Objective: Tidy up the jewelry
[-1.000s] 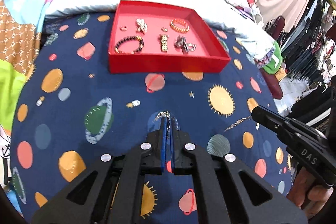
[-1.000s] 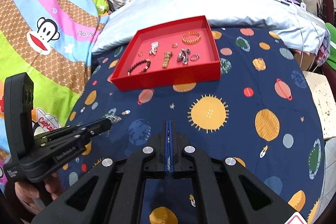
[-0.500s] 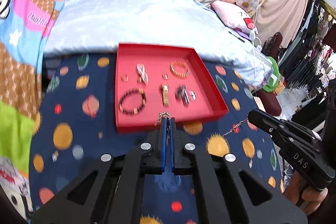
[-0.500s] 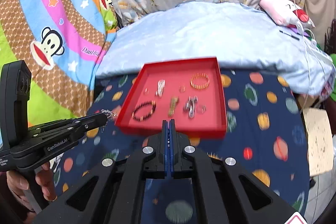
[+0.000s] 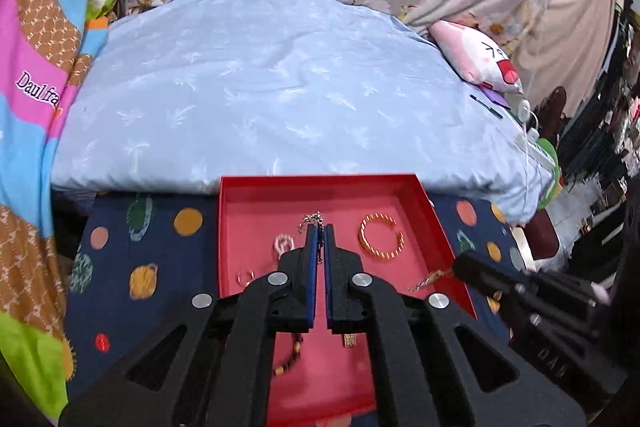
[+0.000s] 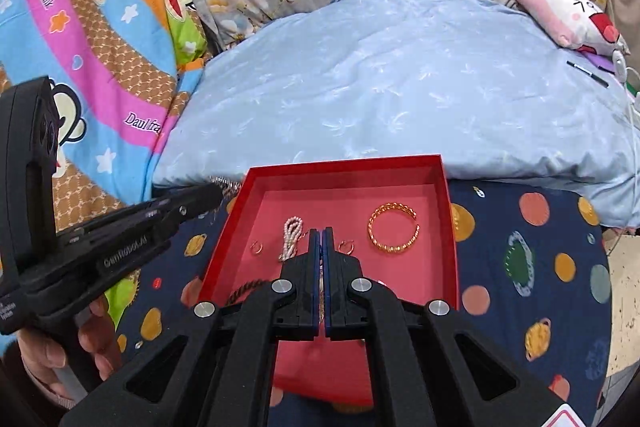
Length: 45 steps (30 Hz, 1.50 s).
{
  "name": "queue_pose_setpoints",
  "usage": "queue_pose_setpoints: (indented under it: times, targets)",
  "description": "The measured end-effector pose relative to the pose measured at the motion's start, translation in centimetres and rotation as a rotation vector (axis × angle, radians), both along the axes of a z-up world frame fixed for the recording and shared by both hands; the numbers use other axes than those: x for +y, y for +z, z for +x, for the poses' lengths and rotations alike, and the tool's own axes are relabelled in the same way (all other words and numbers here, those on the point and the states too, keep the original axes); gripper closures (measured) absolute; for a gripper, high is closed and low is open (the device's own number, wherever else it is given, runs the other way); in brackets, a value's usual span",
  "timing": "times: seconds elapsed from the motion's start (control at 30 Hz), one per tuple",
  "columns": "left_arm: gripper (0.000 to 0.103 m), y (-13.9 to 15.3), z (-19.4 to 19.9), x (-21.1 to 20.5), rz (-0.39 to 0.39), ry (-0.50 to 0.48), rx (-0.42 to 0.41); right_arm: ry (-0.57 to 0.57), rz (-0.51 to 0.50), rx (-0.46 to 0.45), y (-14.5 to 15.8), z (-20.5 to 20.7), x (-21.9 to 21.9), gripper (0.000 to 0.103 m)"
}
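Note:
A red tray (image 5: 440, 227) (image 6: 448, 227) lies on a dark planet-print cloth and holds a gold bangle (image 5: 381, 237) (image 6: 394, 229), a pearl piece (image 6: 291, 235), small rings and a beaded bracelet (image 5: 289, 359). My left gripper (image 5: 321, 229) is shut on one end of a thin chain (image 5: 311, 218) above the tray. My right gripper (image 6: 321, 231) is shut on the chain's other end, seen at its tip in the left wrist view (image 5: 428, 279). The left gripper's tip with the chain shows in the right wrist view (image 6: 224, 187) beside the tray's far left corner.
A light blue quilt (image 5: 280, 99) lies just behind the tray. A pink plush pillow (image 6: 568, 15) sits at the back right. A bright cartoon blanket (image 6: 80, 47) lies to the left. Clothes and clutter stand beyond the bed's right edge (image 5: 592, 187).
Both grippers have risen and moved forward from the cloth to above the tray, carrying the chain stretched between them. Both stay shut.

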<state>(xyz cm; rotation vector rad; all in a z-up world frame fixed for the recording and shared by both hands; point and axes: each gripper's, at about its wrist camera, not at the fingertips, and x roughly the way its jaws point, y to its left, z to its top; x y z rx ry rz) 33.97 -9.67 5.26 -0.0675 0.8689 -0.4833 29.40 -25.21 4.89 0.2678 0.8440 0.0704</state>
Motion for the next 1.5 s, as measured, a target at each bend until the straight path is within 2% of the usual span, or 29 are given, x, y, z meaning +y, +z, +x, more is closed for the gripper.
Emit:
queue_pose_setpoints:
  times: [0.17,0.4,0.53,0.63,0.83,1.0,1.5]
  targets:
    - [0.101,-1.4,2.6,-1.1,0.05,0.012,-0.005,0.0,0.011,0.032,-1.9,2.4,-0.3,0.102]
    - [0.099,-2.3,3.0,-1.6,0.067,0.023,-0.007,-0.02,-0.006,0.021,-2.3,2.6,-0.5,0.097]
    - [0.084,-1.7,2.4,-1.3,0.08,0.037,-0.034,-0.024,-0.02,-0.002,-1.5,1.8,-0.3,0.097]
    - [0.078,-0.7,1.5,-0.9,0.081,0.034,-0.055,-0.02,-0.02,-0.016,-0.8,0.8,-0.1,0.096]
    - [0.078,1.5,-1.3,-0.2,0.09,0.048,-0.093,-0.021,-0.029,-0.038,0.5,-1.9,0.8,0.095]
    - [0.078,2.3,-4.0,0.2,0.112,0.056,-0.083,-0.024,-0.016,-0.04,1.0,-4.6,1.4,0.093]
    - [0.078,0.9,-11.9,1.5,0.124,0.046,-0.021,-0.035,-0.014,-0.029,1.2,-12.0,3.8,0.093]
